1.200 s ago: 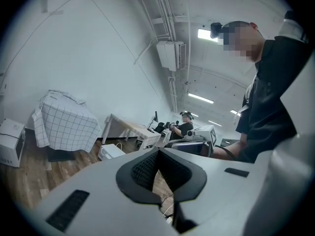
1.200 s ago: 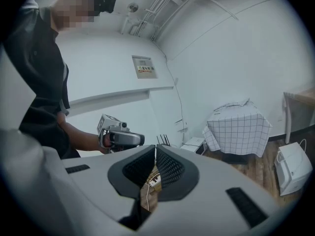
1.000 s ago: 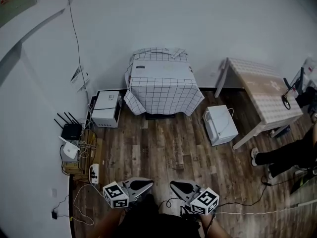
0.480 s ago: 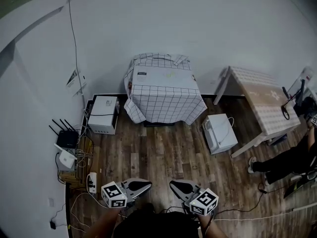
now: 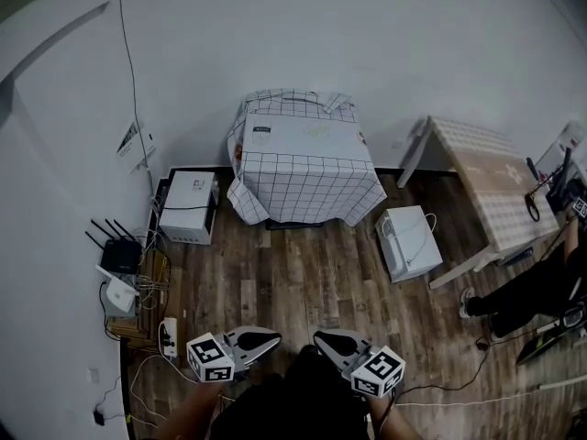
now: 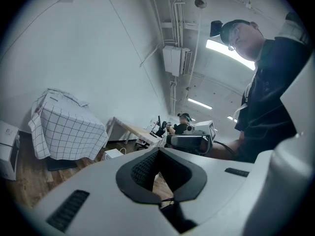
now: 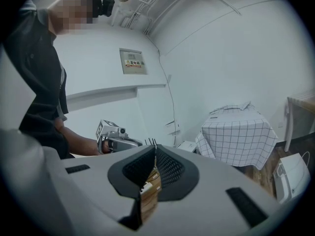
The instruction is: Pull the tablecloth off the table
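Well, left tool (image 5: pixel 273 340) and right tool (image 5: pixel 321 341), both closed and empty, hang well apart from the tablecloth (image 5: pixel 307 189).

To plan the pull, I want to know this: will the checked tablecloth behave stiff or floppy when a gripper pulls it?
Probably floppy: the tablecloth hangs in soft folds at its corners and lies bunched at the back. It looks thin, so it is likely light for its size. When pulled it may gather and bunch up rather than slide off flat.
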Available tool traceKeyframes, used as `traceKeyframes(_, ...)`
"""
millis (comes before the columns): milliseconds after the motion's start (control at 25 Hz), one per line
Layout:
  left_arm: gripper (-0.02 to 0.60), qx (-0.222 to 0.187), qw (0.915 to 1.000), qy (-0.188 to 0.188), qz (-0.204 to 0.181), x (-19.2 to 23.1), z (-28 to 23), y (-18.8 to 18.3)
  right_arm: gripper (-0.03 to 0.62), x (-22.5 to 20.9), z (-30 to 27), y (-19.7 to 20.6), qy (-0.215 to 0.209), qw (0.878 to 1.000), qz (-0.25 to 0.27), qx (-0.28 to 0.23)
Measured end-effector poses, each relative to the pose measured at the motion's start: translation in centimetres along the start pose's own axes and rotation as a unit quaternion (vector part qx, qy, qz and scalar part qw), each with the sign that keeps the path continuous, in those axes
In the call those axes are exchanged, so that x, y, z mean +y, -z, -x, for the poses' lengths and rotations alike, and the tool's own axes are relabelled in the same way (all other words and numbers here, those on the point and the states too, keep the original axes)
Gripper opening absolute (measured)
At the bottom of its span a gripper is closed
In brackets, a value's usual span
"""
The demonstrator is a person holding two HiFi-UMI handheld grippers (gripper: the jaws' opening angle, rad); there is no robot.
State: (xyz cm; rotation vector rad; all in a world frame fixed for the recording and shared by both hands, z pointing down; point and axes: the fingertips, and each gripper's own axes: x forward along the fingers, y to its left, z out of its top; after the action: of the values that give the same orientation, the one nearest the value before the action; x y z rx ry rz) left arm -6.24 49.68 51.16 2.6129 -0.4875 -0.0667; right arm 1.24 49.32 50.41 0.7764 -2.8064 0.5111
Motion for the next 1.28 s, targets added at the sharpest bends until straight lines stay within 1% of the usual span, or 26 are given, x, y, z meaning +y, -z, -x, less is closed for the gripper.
traceKeyframes(160,0.009,0.004,1.0000,-0.008,0.003,2.3,-1.5,-0.8,0.023,-2.4,-1.0,-0.4,-0.009,1.000,-0.001,0.001)
traceKeyframes(400,0.009,0.017,0.9995,-0.024,0.010,6.2,-4.6,-2.5,0.023,-7.8,-2.2,-2.3,-0.020,1.000,0.009,0.005)
traceKeyframes(600,0.009,0.014,0.9991,-0.041,-0.002,9.0,-7.9,-5.4,0.023,-12.7,-2.7,-4.6,-0.034,0.999,0.017,0.005)
traceKeyframes(880,0.009,0.021,0.9969,-0.076,-0.011,12.6,-11.4,-8.2,0.023,-17.8,-4.0,-7.4,-0.067,0.997,0.033,0.006)
traceKeyframes(1000,0.009,0.028,0.9959,-0.085,-0.011,13.9,-12.7,-8.5,0.023,-19.6,-4.3,-7.9,-0.074,0.996,0.039,0.005)
traceKeyframes(1280,0.009,0.030,0.9938,-0.106,-0.017,16.9,-14.6,-9.8,0.023,-23.7,-5.4,-8.2,-0.078,0.997,0.026,0.009)
